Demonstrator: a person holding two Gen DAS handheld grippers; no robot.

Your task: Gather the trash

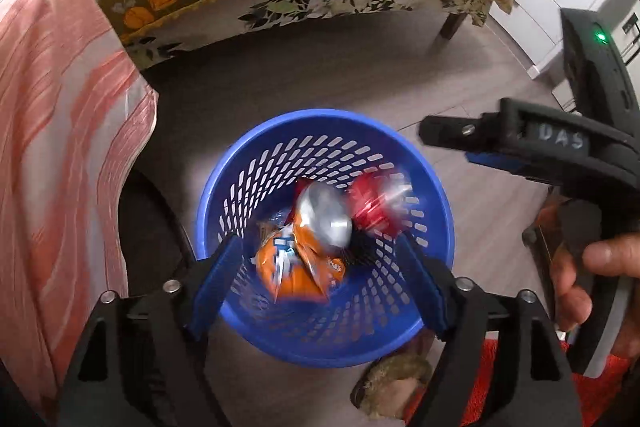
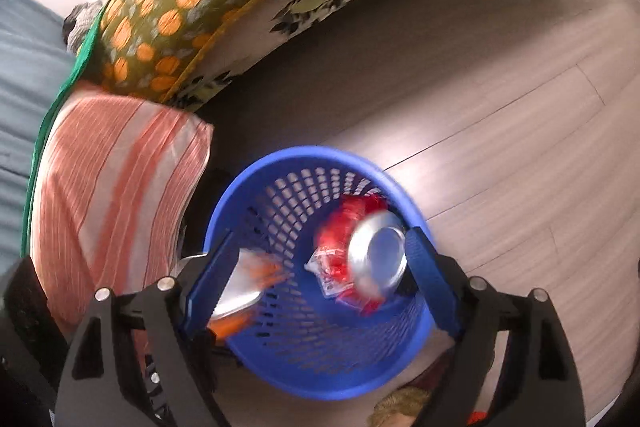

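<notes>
Left gripper (image 1: 320, 267) over blue basket (image 1: 444, 227), jaws wide, gripping nothing; orange wrapper (image 1: 296, 267) loose between and below tips, inside basket. Right gripper (image 2: 320, 267) likewise spread wide, empty; red can (image 2: 368, 255) blurred inside basket, close beside right pad, contact unclear.

Grey wood floor (image 1: 460, 239). Blue basket (image 1: 224, 183) with holes stands on floor. Bed leg (image 1: 452, 23) stands on floor, far from basket. Brown fuzzy thing (image 1: 394, 383) lies on floor just beside basket. Orange rug (image 1: 500, 379) next to it.
</notes>
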